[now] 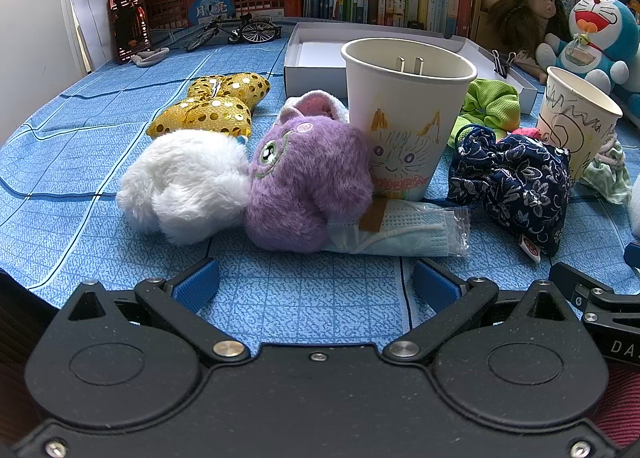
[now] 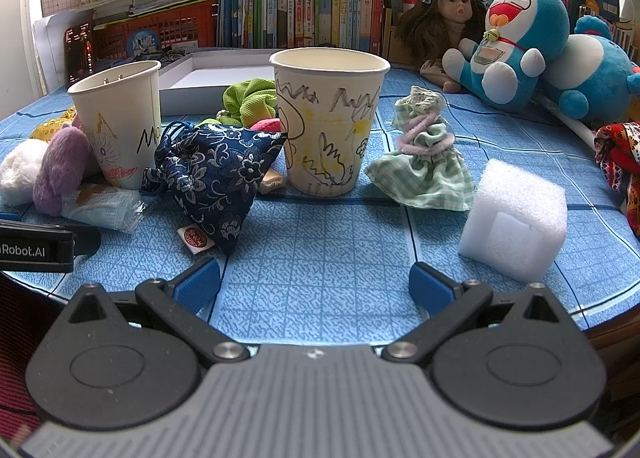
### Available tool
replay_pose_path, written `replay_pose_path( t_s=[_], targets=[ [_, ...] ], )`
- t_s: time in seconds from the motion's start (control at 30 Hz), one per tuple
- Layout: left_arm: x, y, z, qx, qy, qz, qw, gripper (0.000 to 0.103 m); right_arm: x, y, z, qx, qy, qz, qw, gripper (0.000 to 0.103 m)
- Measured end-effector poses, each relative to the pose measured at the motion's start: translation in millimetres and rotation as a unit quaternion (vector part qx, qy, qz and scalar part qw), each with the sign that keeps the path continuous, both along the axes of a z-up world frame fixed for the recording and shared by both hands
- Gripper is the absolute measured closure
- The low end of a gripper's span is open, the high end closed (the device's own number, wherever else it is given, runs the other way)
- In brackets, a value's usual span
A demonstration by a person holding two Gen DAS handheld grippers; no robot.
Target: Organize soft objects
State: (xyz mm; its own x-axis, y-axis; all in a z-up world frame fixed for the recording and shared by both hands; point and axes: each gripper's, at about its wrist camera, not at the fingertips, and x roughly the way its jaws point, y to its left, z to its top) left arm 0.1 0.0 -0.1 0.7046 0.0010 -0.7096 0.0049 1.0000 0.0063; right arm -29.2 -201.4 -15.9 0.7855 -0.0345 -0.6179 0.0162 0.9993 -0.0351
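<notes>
My left gripper (image 1: 316, 284) is open and empty above the blue cloth, just short of a purple plush (image 1: 308, 177) and a white fluffy plush (image 1: 184, 181). Behind them lie a gold sequin bow (image 1: 212, 105), a wrapped face mask (image 1: 404, 230), a navy floral pouch (image 1: 512, 181) and a green scrunchie (image 1: 492, 105). My right gripper (image 2: 316, 284) is open and empty in front of a drawn-on paper cup (image 2: 332, 117). The navy pouch (image 2: 224, 173) lies to its left, a green checked doll dress (image 2: 424, 161) and a white foam block (image 2: 516, 217) to its right.
A cat-drawn paper cup (image 1: 408, 113) stands behind the purple plush; it also shows in the right wrist view (image 2: 120, 121). A white shallow box (image 1: 320, 49) sits behind. A doll (image 2: 444, 17), Doraemon plushes (image 2: 516, 37), books and a red crate line the back.
</notes>
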Motion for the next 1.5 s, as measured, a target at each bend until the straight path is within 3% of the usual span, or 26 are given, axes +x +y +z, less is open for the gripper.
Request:
replay_pose_path(
  t_s=[1.5],
  targets=[
    [-0.1,2.9,-0.7,0.003,-0.009,-0.013,0.9999,0.0,-3.4,2.3,0.0,-0.004,-0.008,-0.01,1.0,0.0]
  ],
)
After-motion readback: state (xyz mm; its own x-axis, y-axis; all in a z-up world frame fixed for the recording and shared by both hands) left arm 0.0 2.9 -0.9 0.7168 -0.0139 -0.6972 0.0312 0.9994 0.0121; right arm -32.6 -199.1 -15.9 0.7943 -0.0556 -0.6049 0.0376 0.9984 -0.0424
